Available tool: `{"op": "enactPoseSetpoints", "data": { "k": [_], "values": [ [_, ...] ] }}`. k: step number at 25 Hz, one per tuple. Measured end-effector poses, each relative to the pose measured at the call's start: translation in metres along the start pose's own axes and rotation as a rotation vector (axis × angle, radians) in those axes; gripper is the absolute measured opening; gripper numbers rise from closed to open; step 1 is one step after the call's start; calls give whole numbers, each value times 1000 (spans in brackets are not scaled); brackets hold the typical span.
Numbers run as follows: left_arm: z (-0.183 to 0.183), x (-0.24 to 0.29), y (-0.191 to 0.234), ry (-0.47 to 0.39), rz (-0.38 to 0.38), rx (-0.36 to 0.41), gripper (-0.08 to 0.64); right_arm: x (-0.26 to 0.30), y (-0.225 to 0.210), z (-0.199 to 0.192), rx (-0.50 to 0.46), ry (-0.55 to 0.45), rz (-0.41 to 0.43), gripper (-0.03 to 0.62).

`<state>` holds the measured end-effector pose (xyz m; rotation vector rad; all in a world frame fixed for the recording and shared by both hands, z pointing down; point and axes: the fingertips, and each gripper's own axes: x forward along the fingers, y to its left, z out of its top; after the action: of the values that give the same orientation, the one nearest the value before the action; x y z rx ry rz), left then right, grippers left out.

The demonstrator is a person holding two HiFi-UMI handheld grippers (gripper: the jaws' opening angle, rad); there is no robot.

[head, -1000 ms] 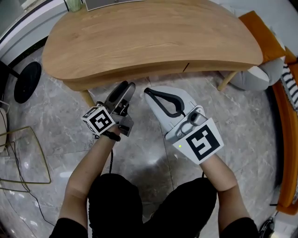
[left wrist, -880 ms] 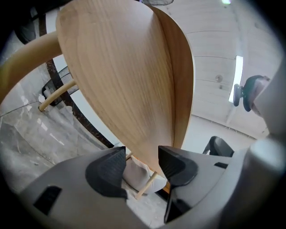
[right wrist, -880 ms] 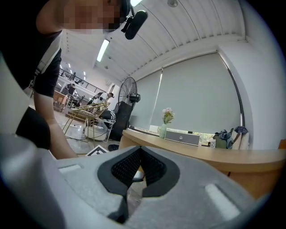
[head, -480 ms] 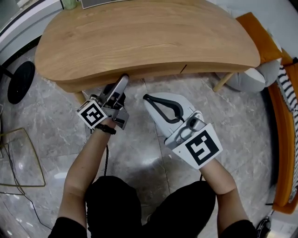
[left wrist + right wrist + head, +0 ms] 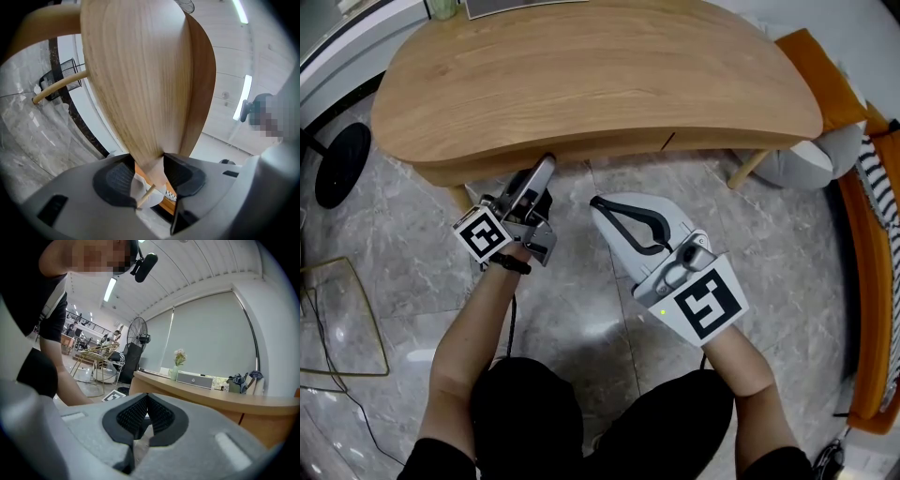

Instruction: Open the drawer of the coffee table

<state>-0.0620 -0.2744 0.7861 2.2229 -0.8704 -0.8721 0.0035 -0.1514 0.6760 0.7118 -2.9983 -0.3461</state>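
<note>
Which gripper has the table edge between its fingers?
The left gripper: its fingers have just been closing on the table edge; the right gripper's are shut, empty.

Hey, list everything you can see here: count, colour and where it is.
coffee table: one, light wood, top centre
vase: one, pale green, on table
speaker: one, grey, beside vase
fan base: one, black, floor left
wire chair: one, gold, lower left
sofa: one, orange, right edge
cushion: one, grey, by table's right leg
left gripper: one, grey, jaws have just been closing, now gripping front panel
right gripper: one, white, shut, empty, before table
</note>
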Motion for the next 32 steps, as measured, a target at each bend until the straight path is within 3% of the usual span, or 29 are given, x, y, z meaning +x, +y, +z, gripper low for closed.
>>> {"op": "enactPoseSetpoints", "data": {
  "k": [5,8,11,18,32],
  "values": [
    [-3,-3,4,-22,33,-55,176,-1,0,0,-3,-2,2,5],
    [-2,-4,1,-13,24,-16,176,-1,1,-1,-1,-2,6,5],
    [-6,-8,4,-6,45,-45,176,0,0,0,3,-8,7,5],
    [-12,-12,-18,11,2,-11,167,-5,0,3,4,-21,8,5],
    [-26,-26,-48,49,9,-12,164,-10,2,10,-7,-44,18,5]
  ]
}}
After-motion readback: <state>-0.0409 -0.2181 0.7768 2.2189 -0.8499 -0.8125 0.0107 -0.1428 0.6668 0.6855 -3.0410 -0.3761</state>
